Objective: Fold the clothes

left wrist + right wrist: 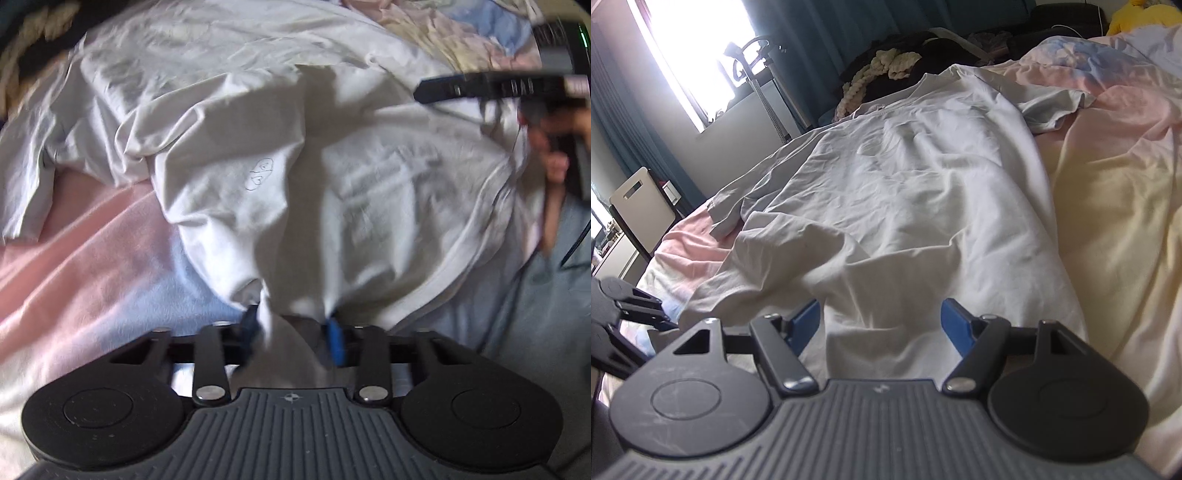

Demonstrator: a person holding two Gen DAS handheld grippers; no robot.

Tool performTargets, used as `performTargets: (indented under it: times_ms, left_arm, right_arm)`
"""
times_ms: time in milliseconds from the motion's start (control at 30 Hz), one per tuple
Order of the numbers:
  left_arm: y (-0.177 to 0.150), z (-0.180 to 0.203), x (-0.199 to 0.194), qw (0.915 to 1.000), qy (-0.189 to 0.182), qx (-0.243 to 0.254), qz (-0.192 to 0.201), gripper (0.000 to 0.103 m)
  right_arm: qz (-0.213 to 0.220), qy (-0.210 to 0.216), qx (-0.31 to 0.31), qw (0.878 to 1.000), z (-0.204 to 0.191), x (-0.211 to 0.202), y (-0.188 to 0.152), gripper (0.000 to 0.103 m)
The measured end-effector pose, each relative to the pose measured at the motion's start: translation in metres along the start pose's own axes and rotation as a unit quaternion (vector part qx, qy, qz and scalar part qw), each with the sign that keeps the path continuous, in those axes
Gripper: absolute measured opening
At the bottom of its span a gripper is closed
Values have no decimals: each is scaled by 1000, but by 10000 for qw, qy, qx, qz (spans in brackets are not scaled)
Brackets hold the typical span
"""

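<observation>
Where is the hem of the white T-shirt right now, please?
In the left wrist view, the hem is bunched at bottom centre between the left gripper's blue fingers, over the pink bedsheet.

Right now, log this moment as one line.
left gripper: shut on shirt hem | right gripper: open over shirt hem, not gripping | shirt: spread on bed, unfolded

The T-shirt [908,192] is plain white, with a small outlined doodle [261,173] in thin dark line. The bed sheet [1108,192] under it fades in pastels — pink, pale yellow, light blue. Both grippers have blue pads [955,325] on black frames. Far off, the curtains [827,33] are teal — a cream knit [882,64] lies on dark cloth.
</observation>
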State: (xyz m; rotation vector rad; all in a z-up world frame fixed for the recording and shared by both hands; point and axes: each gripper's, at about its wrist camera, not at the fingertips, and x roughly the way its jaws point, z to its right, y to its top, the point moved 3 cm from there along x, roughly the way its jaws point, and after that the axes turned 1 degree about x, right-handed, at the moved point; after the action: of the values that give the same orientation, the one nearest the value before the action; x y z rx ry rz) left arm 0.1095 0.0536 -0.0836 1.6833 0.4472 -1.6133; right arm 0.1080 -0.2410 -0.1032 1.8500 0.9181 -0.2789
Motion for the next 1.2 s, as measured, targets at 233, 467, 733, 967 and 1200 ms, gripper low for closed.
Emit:
performTargets:
  times_ms: [233,467,733,967,1200]
  left_arm:
    - [-7,-17,-20,9810,-1390,-1279,-451,28]
    - [-54,-3,11,9805,-1160,-1308,-897,63]
    - [-44,-20,-63,9827,-919,-1406,773,87]
    - [13,-76,-59,9273,27,-3102,2096,91]
    - [59,-127,0,8788,950,-4082,2282,91]
  right_arm:
    - [20,-20,24,10000,-1,0,0,73]
    - [18,-26,61,10000,0,-2,0,73]
    - [187,-130,261,9994,5,-8,2,73]
    - [117,-193,102,9997,0,-2,2,73]
    - [96,-181,132,9997,3,0,-1,73]
